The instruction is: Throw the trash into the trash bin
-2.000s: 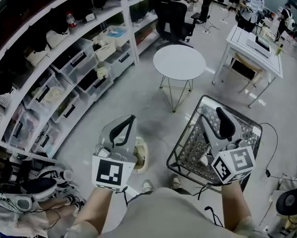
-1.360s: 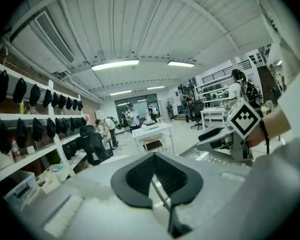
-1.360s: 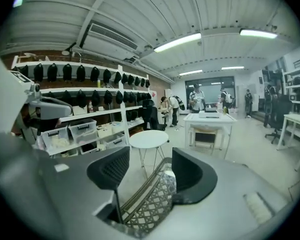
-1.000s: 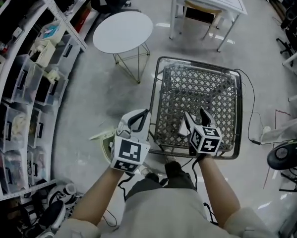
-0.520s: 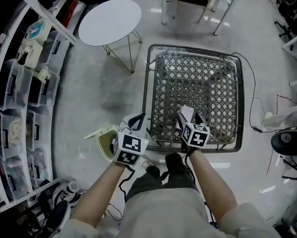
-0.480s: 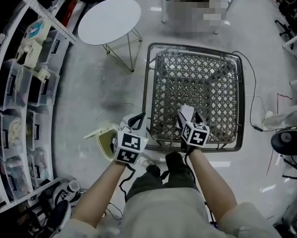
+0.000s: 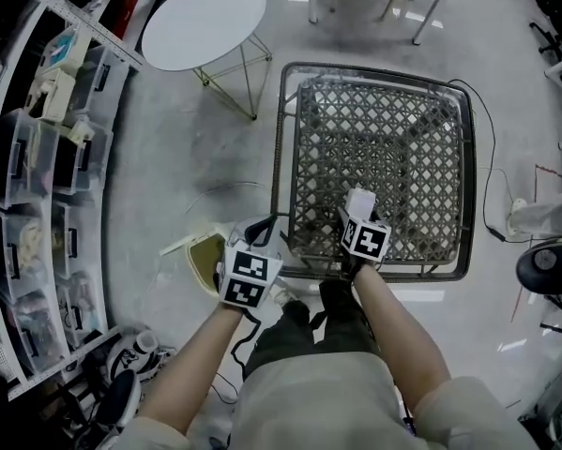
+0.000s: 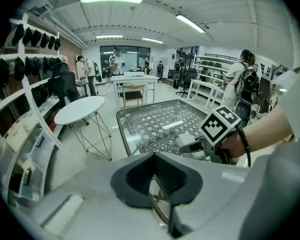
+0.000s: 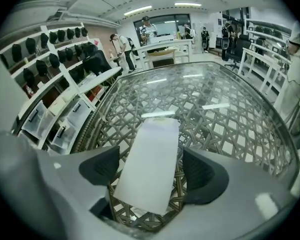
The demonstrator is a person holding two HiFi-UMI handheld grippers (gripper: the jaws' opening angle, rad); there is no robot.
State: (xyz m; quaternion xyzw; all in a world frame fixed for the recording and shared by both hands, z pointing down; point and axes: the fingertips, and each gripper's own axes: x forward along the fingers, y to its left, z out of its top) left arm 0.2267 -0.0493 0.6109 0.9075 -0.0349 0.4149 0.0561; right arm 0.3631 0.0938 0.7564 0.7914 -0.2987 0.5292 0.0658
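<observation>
A flat white piece of trash (image 9: 151, 161) lies on the glass top of the wicker table (image 9: 230, 119), near its front edge. My right gripper (image 9: 151, 170) straddles it: its jaws have just been opening and now stand wide, the pads (image 9: 204, 176) clear of the piece on both sides. The head view shows the same piece (image 7: 360, 202) just ahead of the right gripper (image 7: 359, 219). My left gripper (image 7: 260, 231) hangs shut and empty at the table's front left corner. Left of it on the floor stands the small trash bin (image 7: 205, 261), lid flipped open.
A round white side table (image 7: 204, 22) stands beyond the bin. Shelves with plastic drawers (image 7: 37, 157) line the left side. A cable (image 7: 492, 204) and a fan base (image 7: 551, 279) lie right of the table (image 7: 374, 101). Several people stand far back in both gripper views.
Both grippers have sunk toward the table's front edge. The right jaws have spread wider, and the white piece now rests on the glass between them.
</observation>
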